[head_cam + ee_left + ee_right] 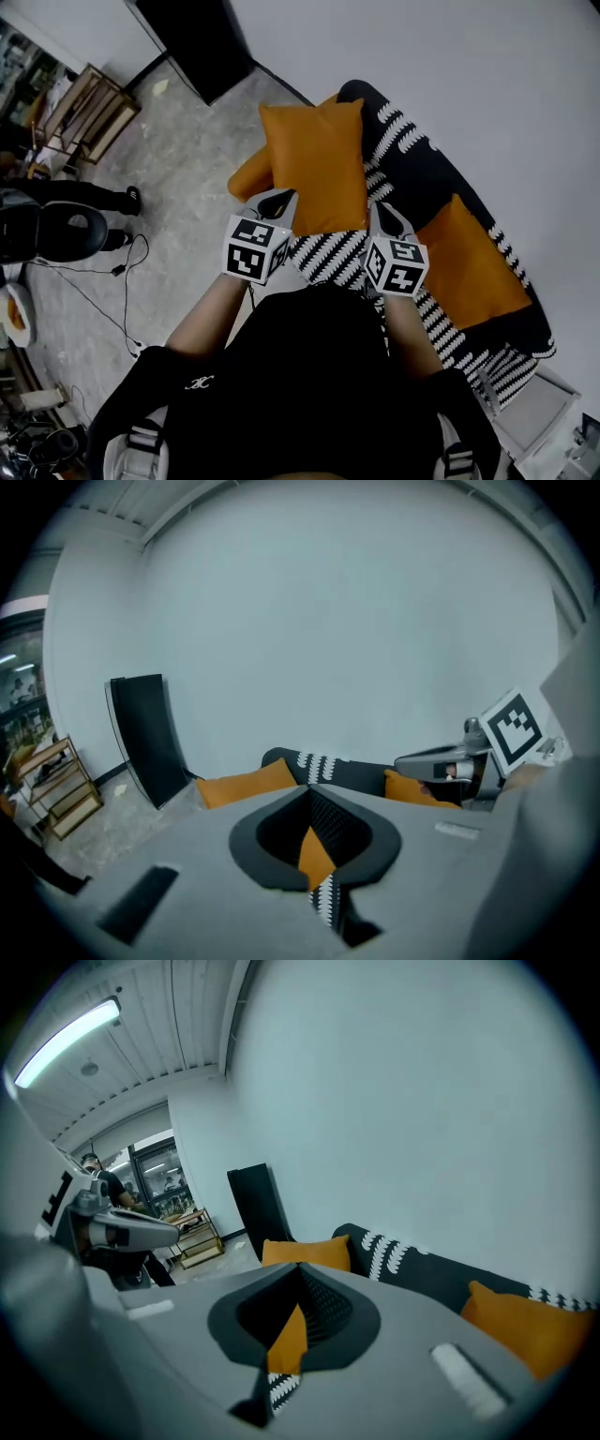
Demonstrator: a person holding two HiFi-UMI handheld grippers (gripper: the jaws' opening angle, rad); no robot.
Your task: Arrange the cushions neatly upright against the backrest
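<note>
Over the striped seat [328, 258] of the sofa [422, 169], both grippers meet one orange cushion [314, 159].

Left gripper [278, 200] — jaws clenched on the cushion's near left corner. Its own view shows a sliver of orange fabric pinched between the closed jaws.

Right gripper [382, 214] — likewise clamped, on the near right corner, with orange fabric showing between its jaws.

The orange cushion sits between the two grippers and the backrest [394, 127], its far edge toward the wall [422, 56]. Whether it rests on the seat or hangs clear cannot be told.

The second cushion [469, 267], also orange, lies further right along the sofa against the backrest, well apart from both grippers. The third cushion [246, 176], orange, shows only in part at the sofa's left end, behind the held one.

Off the sofa there is grey floor [178, 159], a black panel [202, 42] standing against the wall, and a wooden shelf [89, 112] further left.
</note>
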